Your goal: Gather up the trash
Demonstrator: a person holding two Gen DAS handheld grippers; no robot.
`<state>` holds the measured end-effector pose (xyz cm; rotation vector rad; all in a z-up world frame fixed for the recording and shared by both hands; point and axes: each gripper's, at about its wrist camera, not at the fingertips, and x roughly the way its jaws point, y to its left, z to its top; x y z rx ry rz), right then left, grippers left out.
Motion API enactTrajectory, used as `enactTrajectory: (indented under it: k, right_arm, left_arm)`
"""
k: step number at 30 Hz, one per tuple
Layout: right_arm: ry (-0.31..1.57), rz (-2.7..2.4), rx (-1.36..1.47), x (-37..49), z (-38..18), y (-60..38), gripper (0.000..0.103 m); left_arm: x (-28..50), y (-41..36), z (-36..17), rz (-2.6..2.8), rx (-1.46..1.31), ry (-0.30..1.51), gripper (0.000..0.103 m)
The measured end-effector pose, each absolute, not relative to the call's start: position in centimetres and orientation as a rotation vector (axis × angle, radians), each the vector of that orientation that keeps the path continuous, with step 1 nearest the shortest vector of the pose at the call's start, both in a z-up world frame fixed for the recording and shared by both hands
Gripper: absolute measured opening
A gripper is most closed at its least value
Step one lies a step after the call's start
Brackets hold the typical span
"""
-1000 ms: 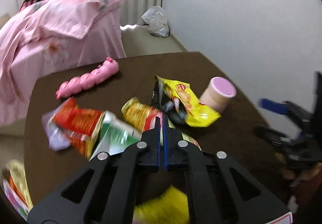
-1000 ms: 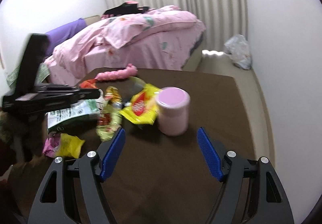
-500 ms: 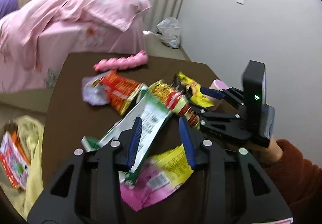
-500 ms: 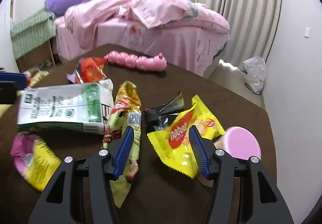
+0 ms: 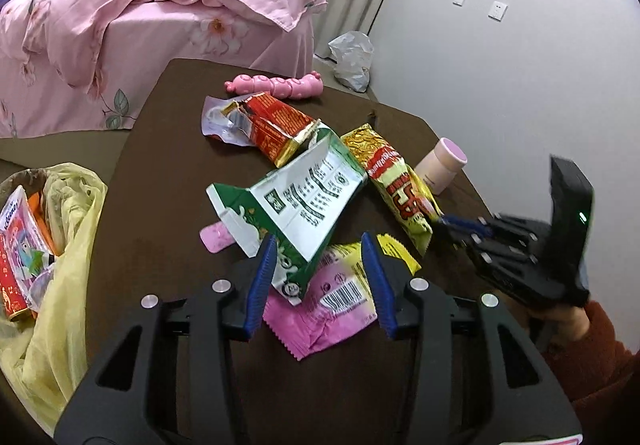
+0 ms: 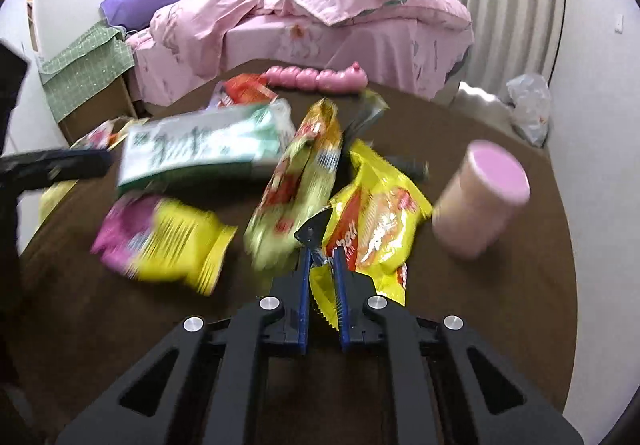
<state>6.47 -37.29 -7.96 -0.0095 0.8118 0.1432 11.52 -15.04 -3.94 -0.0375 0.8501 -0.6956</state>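
Several snack wrappers lie on the dark brown table. My left gripper is open, its fingers around the near end of a green and white carton that lies over a pink and yellow wrapper. My right gripper is shut on the corner of a yellow snack bag; it also shows at the right of the left wrist view. A yellow-red noodle packet, a red wrapper and the carton in the right wrist view lie nearby.
A bin with a yellow bag holding trash stands left of the table. A pink cup and a pink caterpillar toy sit on the table. A pink bed stands behind, with a plastic bag on the floor.
My left gripper has opened and pulled back over the carton's near end. My right gripper has moved in and closed on the yellow snack bag.
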Motion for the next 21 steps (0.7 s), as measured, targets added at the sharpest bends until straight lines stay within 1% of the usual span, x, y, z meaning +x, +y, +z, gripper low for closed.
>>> enactTrajectory:
  k: [5,6,7,8,9,10,13,18,21]
  right_arm:
    - [0.838,0.145,0.074,2.4,-8.1,-38.5,0.014]
    - [0.837,0.151,0.087,2.1,-8.1,-38.8,0.018]
    - [0.83,0.149,0.102,1.5,-7.7,-39.1,0.037]
    - [0.818,0.149,0.11,1.1,-7.6,-39.3,0.049]
    - [0.788,0.162,0.126,0.5,-7.2,-39.6,0.066]
    - [0.771,0.171,0.134,0.1,-7.0,-39.7,0.069]
    - [0.816,0.19,0.139,-0.5,-7.2,-40.0,0.069]
    - [0.776,-0.011,0.106,0.3,-6.5,-41.1,0.069]
    - [0.788,0.039,0.17,2.0,-6.6,-42.3,0.069]
  left_arm:
    - [10.9,-15.6,-4.3,-0.719,-0.031,0.858,0.044]
    - [10.8,-15.8,-4.4,-0.722,-0.027,0.861,0.045]
    - [10.7,-15.9,-4.6,-0.725,-0.024,0.865,0.047]
    - [10.7,-15.9,-4.7,-0.727,-0.022,0.869,0.047]
    - [10.6,-16.0,-4.7,-0.729,-0.019,0.874,0.047]
    - [10.5,-15.9,-4.8,-0.73,-0.017,0.875,0.047]
    - [10.4,-15.9,-5.0,-0.725,-0.011,0.878,0.048]
    - [10.4,-16.3,-5.0,-0.743,-0.004,0.882,0.048]
    - [10.1,-17.1,-4.8,-0.768,0.018,0.876,0.048]
